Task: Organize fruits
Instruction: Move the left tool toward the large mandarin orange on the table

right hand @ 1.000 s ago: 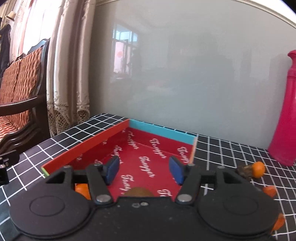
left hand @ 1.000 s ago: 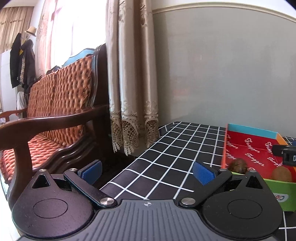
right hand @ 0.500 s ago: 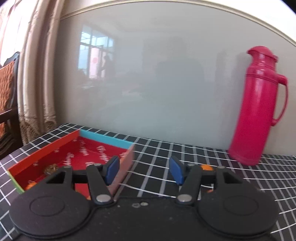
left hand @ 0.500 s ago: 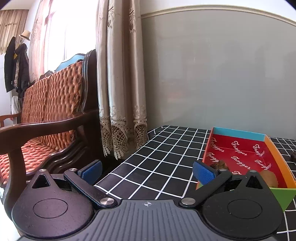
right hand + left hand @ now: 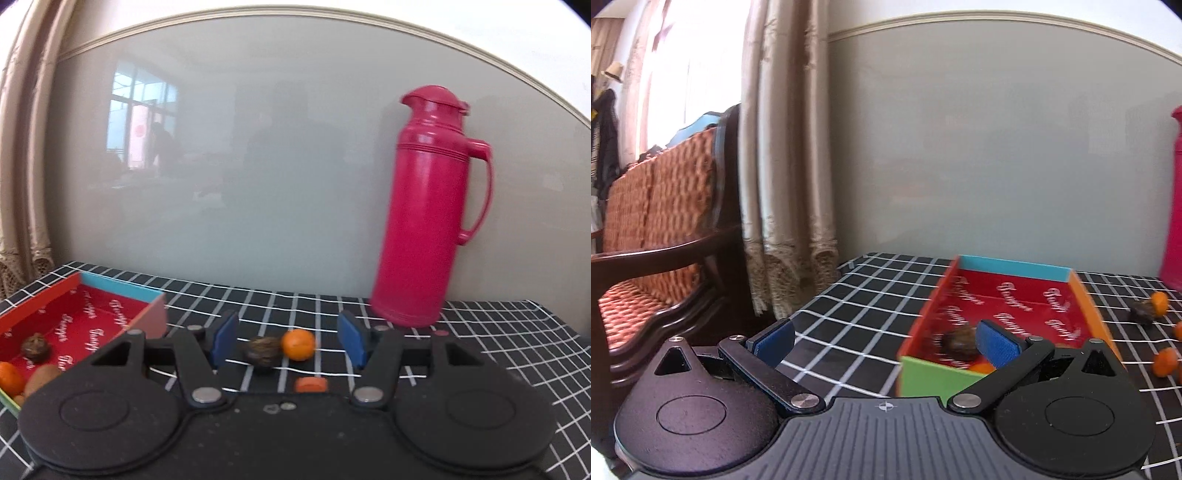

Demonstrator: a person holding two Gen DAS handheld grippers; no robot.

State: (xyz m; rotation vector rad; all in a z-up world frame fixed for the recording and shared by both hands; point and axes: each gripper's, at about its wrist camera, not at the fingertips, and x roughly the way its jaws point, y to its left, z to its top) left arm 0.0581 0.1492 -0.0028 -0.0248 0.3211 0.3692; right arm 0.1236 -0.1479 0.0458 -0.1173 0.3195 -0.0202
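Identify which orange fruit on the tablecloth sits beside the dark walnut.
The whole round orange touching the walnut, framed between the open right gripper jaws. The other orange piece lies nearer, alone.

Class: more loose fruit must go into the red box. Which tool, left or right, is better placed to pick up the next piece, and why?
Right. The right tool is open, facing the small round orange and dark wrinkled nut on the checked cloth. The left tool faces the red cardboard box, away from loose fruit.

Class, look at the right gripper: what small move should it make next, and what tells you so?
Probably ease the right gripper forward and down onto the orange. It is open and empty, and the orange lies on the tablecloth between its fingers beside a dark walnut, outside the box.
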